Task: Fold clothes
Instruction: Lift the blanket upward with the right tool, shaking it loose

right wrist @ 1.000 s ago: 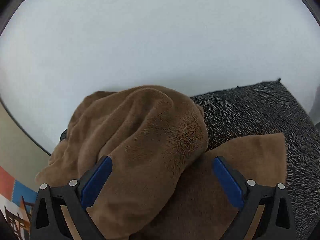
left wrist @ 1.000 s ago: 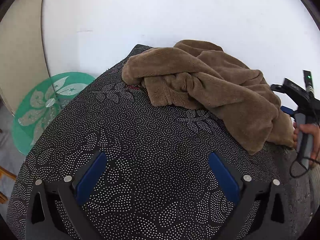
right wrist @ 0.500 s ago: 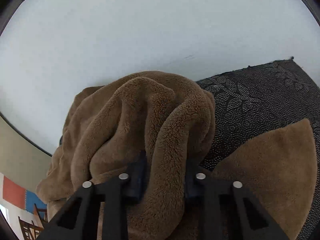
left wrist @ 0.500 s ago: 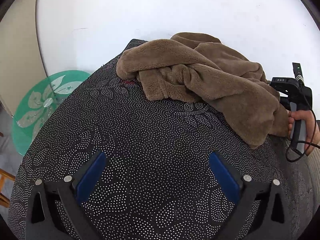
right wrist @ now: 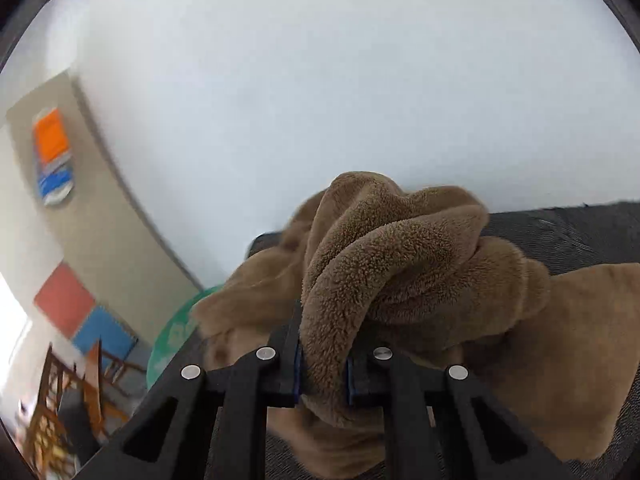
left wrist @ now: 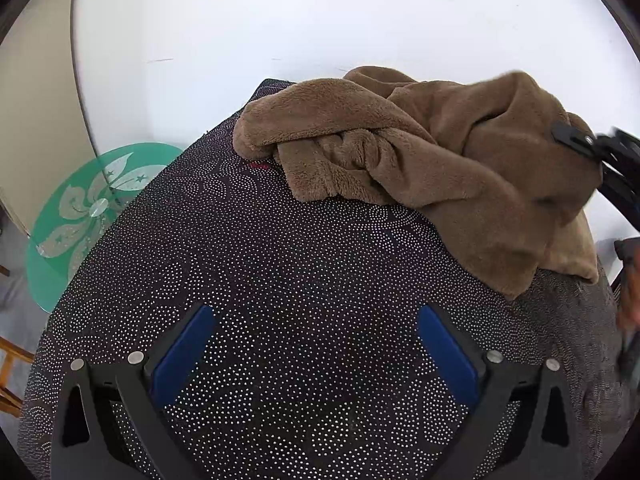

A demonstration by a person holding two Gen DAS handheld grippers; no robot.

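Note:
A crumpled brown fleece garment [left wrist: 420, 152] lies at the far right of a dark dotted tabletop [left wrist: 280, 260]. My right gripper [right wrist: 324, 354] pinches a thick fold of the fleece [right wrist: 380, 248], its jaws still closing, and holds that fold lifted off the surface. In the left wrist view its black frame [left wrist: 580, 140] shows at the garment's raised right edge. My left gripper [left wrist: 316, 320] hangs open over the bare dotted cloth, well short of the garment, with nothing between its blue pads [left wrist: 180, 356].
A round green glass table [left wrist: 100, 208] stands low beyond the left edge. A white wall rises behind. A hand [left wrist: 630, 304] shows at the right rim. Wooden chairs [right wrist: 80, 380] stand on the floor at the left.
My right gripper went from wide open to clamped on a fleece fold, then swung and lifted it. The garment's right side rose. My left gripper stayed open and barely shifted.

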